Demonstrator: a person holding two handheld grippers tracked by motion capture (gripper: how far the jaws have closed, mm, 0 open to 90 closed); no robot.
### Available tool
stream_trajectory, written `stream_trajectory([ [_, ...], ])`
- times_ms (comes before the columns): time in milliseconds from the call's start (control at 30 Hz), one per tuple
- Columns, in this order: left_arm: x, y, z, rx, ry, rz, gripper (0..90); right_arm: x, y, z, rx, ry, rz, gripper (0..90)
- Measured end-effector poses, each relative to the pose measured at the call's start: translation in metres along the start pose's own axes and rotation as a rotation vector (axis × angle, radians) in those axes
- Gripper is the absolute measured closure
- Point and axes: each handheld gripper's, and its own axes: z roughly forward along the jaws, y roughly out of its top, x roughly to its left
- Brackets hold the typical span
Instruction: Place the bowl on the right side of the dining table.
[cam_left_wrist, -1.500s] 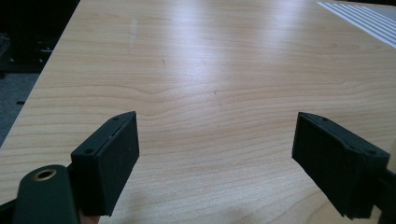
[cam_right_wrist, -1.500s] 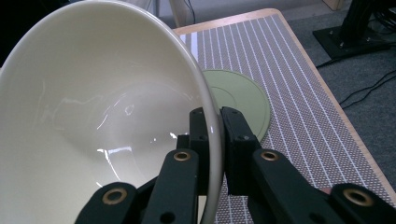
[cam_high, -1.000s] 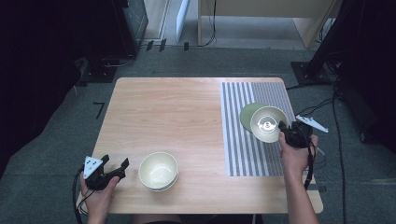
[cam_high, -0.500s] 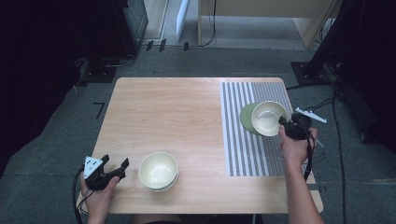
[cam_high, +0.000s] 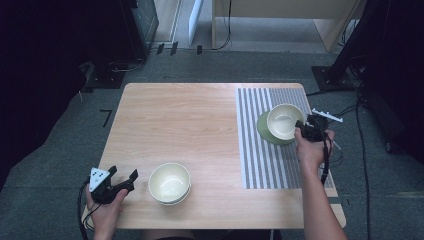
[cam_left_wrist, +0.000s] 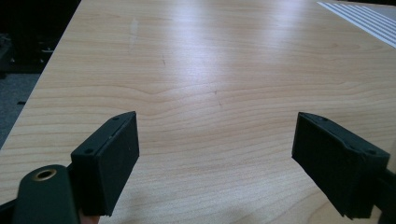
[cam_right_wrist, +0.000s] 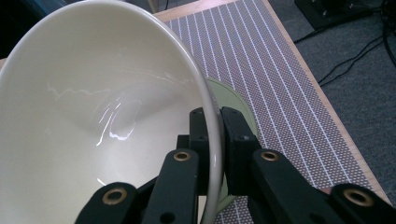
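Note:
My right gripper (cam_high: 301, 127) (cam_right_wrist: 215, 140) is shut on the rim of a cream bowl (cam_high: 283, 121) (cam_right_wrist: 102, 126), one jaw inside the wall and one outside. The bowl hangs tilted over a green plate (cam_high: 264, 131) (cam_right_wrist: 233, 100) that lies on the striped mat (cam_high: 255, 150) (cam_right_wrist: 261, 60). At the table's near left corner my left gripper (cam_high: 121, 181) (cam_left_wrist: 215, 154) rests open over bare wood with nothing between its jaws. A stack of cream bowls (cam_high: 170, 182) stands just to its right.
The wooden table (cam_high: 185, 120) (cam_left_wrist: 215, 70) has its right edge close to my right hand. Cables (cam_high: 350, 107) trail over the grey floor beyond that edge. Dark equipment stands at the far left and right.
My right gripper has carried the cream bowl a short way toward the table's far side, over the green plate. The left gripper has stayed where it was.

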Motion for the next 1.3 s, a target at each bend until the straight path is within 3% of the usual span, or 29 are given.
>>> stream_trajectory([
  [300,-0.001,0.000,0.000,-0.005,0.004,0.005,14.2,-0.005,0.003,0.019,0.050,-0.035,0.039,84.5],
  [433,0.000,0.000,0.000,-0.004,0.004,0.004,14.2,-0.009,0.008,0.026,0.088,-0.038,0.091,84.5],
  [600,-0.001,0.000,-0.001,-0.005,0.006,0.007,14.2,-0.011,0.012,0.031,0.111,-0.054,0.099,84.4],
  [867,-0.001,0.000,-0.001,-0.005,0.005,0.006,14.2,-0.013,0.015,0.044,0.187,-0.043,0.176,84.5],
  [1300,0.000,0.000,-0.001,-0.007,0.003,0.002,14.2,-0.008,0.022,0.062,0.267,-0.049,0.248,84.4],
])
